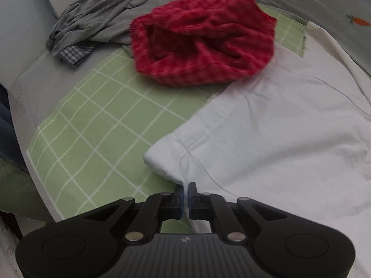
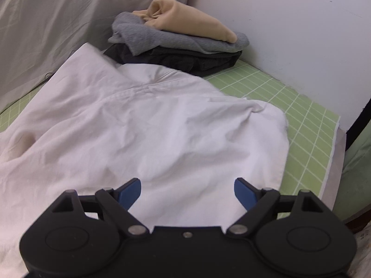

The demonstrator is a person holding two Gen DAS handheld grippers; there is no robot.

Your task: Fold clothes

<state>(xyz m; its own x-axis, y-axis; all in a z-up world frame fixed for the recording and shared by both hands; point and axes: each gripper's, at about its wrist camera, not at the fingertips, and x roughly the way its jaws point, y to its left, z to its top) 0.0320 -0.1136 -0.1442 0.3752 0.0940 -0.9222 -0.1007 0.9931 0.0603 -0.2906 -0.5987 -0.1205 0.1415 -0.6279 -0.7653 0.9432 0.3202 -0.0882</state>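
Note:
A white garment lies spread over the green checked mat. My left gripper is shut on the near edge of the white garment, by its folded sleeve corner, and a thin pinch of cloth shows between the blue pads. In the right wrist view the same white garment fills the middle. My right gripper hovers over its near part, jaws wide open, with nothing between the blue fingers.
A crumpled red striped garment and a grey garment with checked trim lie at the mat's far side. A stack of folded clothes, tan over grey over black, sits in the corner by the white wall. A grey pillow lines the back.

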